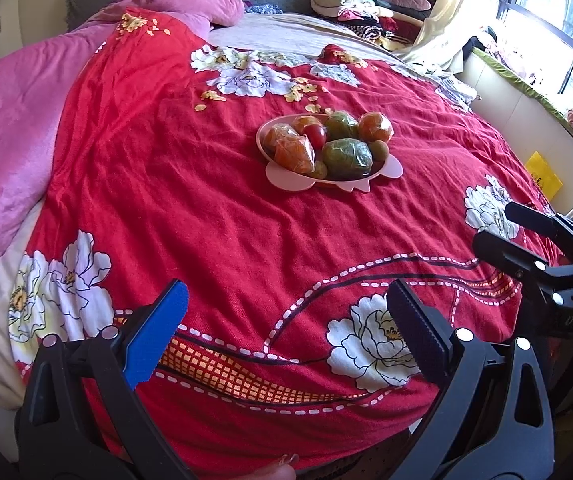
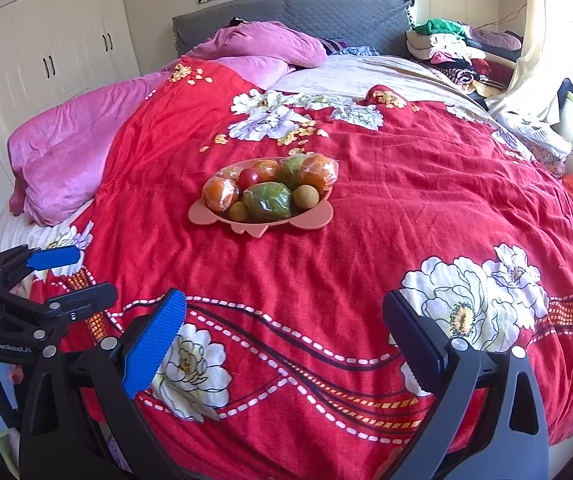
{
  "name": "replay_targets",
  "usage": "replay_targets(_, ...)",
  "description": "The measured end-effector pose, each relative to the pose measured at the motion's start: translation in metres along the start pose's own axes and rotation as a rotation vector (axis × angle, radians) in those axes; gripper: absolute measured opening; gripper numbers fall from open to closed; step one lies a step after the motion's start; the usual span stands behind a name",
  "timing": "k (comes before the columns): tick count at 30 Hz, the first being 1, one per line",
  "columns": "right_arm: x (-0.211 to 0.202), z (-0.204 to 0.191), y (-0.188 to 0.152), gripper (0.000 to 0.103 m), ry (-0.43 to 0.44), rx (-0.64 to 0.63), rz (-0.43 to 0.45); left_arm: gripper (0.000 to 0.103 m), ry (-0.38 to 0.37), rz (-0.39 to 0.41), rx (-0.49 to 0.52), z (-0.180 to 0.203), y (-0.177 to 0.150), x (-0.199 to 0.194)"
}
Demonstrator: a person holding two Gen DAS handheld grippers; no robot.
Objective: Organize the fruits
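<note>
A pink plate sits on the red flowered bedspread, piled with fruit. The pile holds plastic-wrapped oranges, wrapped green fruits, a red tomato and small brown round fruits. My left gripper is open and empty, low over the bed's near edge, well short of the plate. My right gripper is also open and empty, to the right of the left one and equally far from the plate.
A pink blanket is bunched along the bed's left side. Folded clothes are stacked at the back right by the grey headboard. White wardrobes stand to the left, and a window ledge runs along the right.
</note>
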State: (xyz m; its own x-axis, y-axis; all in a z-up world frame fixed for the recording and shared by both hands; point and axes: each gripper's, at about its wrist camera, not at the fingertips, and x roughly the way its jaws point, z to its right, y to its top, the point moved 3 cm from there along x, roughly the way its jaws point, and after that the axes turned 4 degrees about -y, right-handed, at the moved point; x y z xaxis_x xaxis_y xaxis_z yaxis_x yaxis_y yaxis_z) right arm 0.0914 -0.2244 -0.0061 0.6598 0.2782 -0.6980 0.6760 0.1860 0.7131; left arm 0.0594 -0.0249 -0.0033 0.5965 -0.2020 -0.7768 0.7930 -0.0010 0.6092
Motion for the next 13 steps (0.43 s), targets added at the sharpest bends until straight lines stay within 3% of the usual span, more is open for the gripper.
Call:
replay_targets(4, 0.007, 0.026, 0.010, 0.098, -0.028, 0.048, 0.005, 0.093, 0.026, 0.011, -0.034, -0.013, 0.007, 0.002)
replay_targets(7, 0.015, 0.067, 0.027, 0.098, -0.114, 0.087, 0.019, 0.093, 0.051, 0.053, -0.088, -0.040, 0.028, 0.004)
replay_targets(13, 0.082, 0.180, 0.065, 0.098, -0.341, 0.091, -0.070, 0.093, 0.233, 0.032, -0.239, -0.141, 0.081, 0.058)
